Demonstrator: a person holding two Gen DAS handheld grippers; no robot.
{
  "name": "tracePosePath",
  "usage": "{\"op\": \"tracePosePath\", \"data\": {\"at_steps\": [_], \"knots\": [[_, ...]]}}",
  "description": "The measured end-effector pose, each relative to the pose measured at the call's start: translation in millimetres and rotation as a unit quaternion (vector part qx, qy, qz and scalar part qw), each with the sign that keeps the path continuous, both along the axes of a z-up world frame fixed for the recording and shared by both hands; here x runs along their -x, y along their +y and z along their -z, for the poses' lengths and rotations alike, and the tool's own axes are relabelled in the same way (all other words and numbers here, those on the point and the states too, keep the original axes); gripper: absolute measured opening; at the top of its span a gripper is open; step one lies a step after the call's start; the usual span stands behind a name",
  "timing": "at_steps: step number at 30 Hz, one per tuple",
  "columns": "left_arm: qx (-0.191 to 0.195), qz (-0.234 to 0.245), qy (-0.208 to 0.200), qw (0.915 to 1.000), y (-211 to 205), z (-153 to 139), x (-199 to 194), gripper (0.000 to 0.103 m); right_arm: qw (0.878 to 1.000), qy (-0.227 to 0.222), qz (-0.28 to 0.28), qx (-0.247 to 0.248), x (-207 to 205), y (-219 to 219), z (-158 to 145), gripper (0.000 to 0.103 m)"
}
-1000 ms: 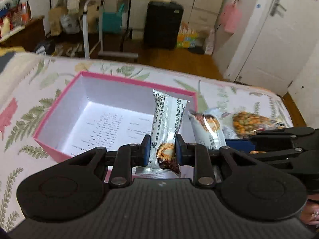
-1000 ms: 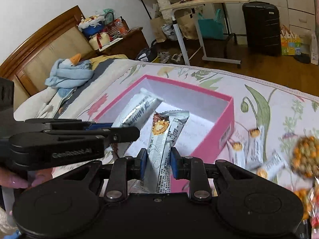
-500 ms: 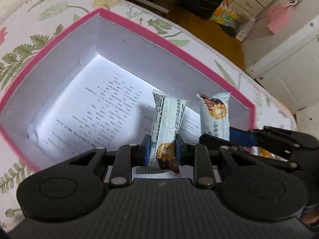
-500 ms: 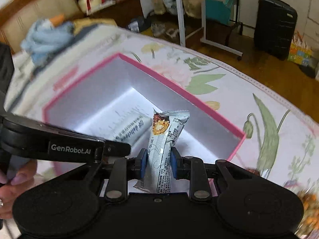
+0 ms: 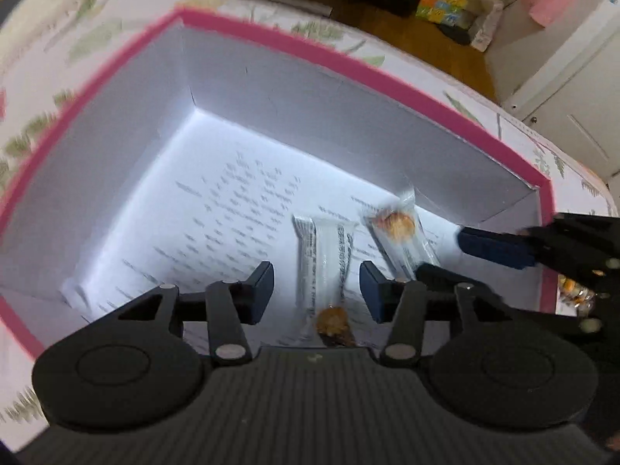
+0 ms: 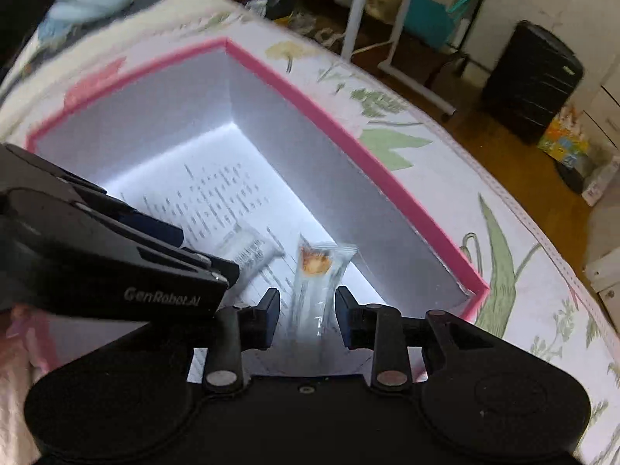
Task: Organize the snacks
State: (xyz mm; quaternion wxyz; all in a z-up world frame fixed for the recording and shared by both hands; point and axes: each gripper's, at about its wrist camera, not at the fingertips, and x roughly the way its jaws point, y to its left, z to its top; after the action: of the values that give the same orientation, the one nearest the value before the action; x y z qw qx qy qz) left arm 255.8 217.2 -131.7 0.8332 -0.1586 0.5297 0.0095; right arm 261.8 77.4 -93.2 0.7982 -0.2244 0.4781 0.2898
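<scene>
In the left wrist view the left gripper points down into the pink-rimmed box, which sits on a floral bedspread. Its jaws have just been opening and now stand apart, released, with a silver snack bar between them; the blue pads are clear of the wrapper on both sides. The bar lies on the printed paper sheet lining the box floor, near the box's front wall. Just beside it, toward the box's right wall, lies a second snack bar with an orange picture on its wrapper. The right gripper reaches in over the box's right rim, its blue fingertips either side of that second bar. In the right wrist view the right gripper also points down into the box. Its jaws have just been opening and are released, and the second snack bar sits in the gap without either pad pressing on it. The bar rests on the paper sheet close to the box's right wall. The left gripper crosses the box's left side, with the blurred silver snack bar beyond its tip. A black suitcase stands on the wooden floor well beyond the box.
</scene>
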Motion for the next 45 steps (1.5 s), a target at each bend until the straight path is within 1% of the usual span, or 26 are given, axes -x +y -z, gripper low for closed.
{"op": "tracePosePath", "data": {"at_steps": [2, 4, 6, 8, 9, 11, 13, 15, 17, 19, 20, 21, 23, 27, 30, 34, 35, 37, 39, 41, 43, 45], "knots": [[0.002, 0.01, -0.012, 0.9999, 4.7, -7.5, 8.3, 0.048, 0.998, 0.01, 0.03, -0.046, 10.5, -12.4, -17.6, 0.049], [0.015, 0.019, -0.023, 0.9995, 9.2, -17.2, 17.4, 0.048, 0.995, 0.012, 0.052, -0.087, 24.4, -27.2, -34.6, 0.049], [0.022, 0.04, -0.037, 0.9983, 8.7, -30.9, 29.9, 0.048, 0.989, 0.016, 0.072, -0.125, 41.9, -47.1, -52.9, 0.049], [0.011, 0.063, -0.048, 0.9968, 4.7, -45.4, 40.9, 0.048, 0.983, 0.026, 0.086, -0.158, 57.2, -65.8, -67.7, 0.049], [-0.004, 0.077, -0.056, 0.9955, 0.0, -54.3, 48.8, 0.048, 0.981, 0.031, 0.091, -0.17, 65.2, -75.2, -75.7, 0.049], [-0.037, 0.105, -0.075, 0.9909, -9.2, -72.3, 64.2, 0.048, 0.979, 0.029, 0.096, -0.177, 79.7, -90.5, -89.7, 0.049], [-0.061, 0.125, -0.091, 0.986, -17.0, -88.8, 79.0, 0.048, 0.979, 0.024, 0.099, -0.177, 92.0, -102.5, -100.3, 0.049], [-0.074, 0.142, -0.104, 0.9817, -23.8, -105.9, 92.5, 0.05, 0.977, 0.025, 0.11, -0.183, 102.2, -116.6, -110.6, 0.049], [-0.081, 0.148, -0.096, 0.9809, -29.5, -118.0, 102.4, 0.051, 0.968, 0.053, 0.132, -0.207, 108.4, -134.6, -117.2, 0.049], [-0.084, 0.155, -0.095, 0.9798, -34.5, -125.6, 111.2, 0.051, 0.957, 0.1, 0.161, -0.221, 114.2, -155.2, -118.8, 0.049], [-0.083, 0.158, -0.095, 0.9793, -38.4, -128.7, 114.9, 0.051, 0.953, 0.109, 0.175, -0.223, 117.9, -164.9, -119.1, 0.049], [-0.08, 0.162, -0.093, 0.9791, -43.7, -131.7, 119.9, 0.051, 0.95, 0.109, 0.183, -0.227, 122.2, -170.8, -117.6, 0.049], [-0.067, 0.176, -0.089, 0.978, -54.7, -134.0, 127.2, 0.051, 0.95, 0.105, 0.189, -0.227, 132.2, -185.3, -117.4, 0.049], [-0.05, 0.205, -0.093, 0.9731, -84.3, -129.9, 143.5, 0.051, 0.955, 0.073, 0.206, -0.2, 153.0, -210.5, -107.8, 0.049], [-0.048, 0.224, -0.097, 0.9684, -108.7, -124.1, 151.9, 0.051, 0.954, 0.055, 0.221, -0.195, 163.5, -229.6, -93.1, 0.049], [-0.019, 0.246, -0.087, 0.9651, -140.1, -111.3, 157.9, 0.051, 0.957, 0.007, 0.234, -0.172, 174.5, -253.8, -69.8, 0.049], [-0.013, 0.248, -0.084, 0.965, -146.7, -107.5, 159.0, 0.051, 0.959, -0.009, 0.235, -0.159, 175.2, -257.9, -62.6, 0.049], [-0.002, 0.247, -0.081, 0.9657, -158.9, -98.5, 160.4, 0.051, 0.962, -0.03, 0.235, -0.136, 173.5, -266.3, -48.6, 0.049], [0.01, 0.241, -0.081, 0.9671, -170.8, -86.0, 160.8, 0.049, 0.963, -0.037, 0.236, -0.127, 169.5, -276.8, -35.2, 0.049], [0.022, 0.235, -0.071, 0.9693, -184.1, -69.6, 159.2, 0.049, 0.96, -0.035, 0.243, -0.138, 164.0, -287.7, -22.7, 0.049], [0.038, 0.225, -0.057, 0.9719, -194.6, -53.3, 156.0, 0.048, 0.953, -0.037, 0.259, -0.153, 158.4, -299.5, -10.8, 0.049], [0.053, 0.214, -0.041, 0.9745, -206.3, -34.8, 151.4, 0.047, 0.949, -0.048, 0.27, -0.156, 154.8, -305.8, -0.3, 0.049]]}}
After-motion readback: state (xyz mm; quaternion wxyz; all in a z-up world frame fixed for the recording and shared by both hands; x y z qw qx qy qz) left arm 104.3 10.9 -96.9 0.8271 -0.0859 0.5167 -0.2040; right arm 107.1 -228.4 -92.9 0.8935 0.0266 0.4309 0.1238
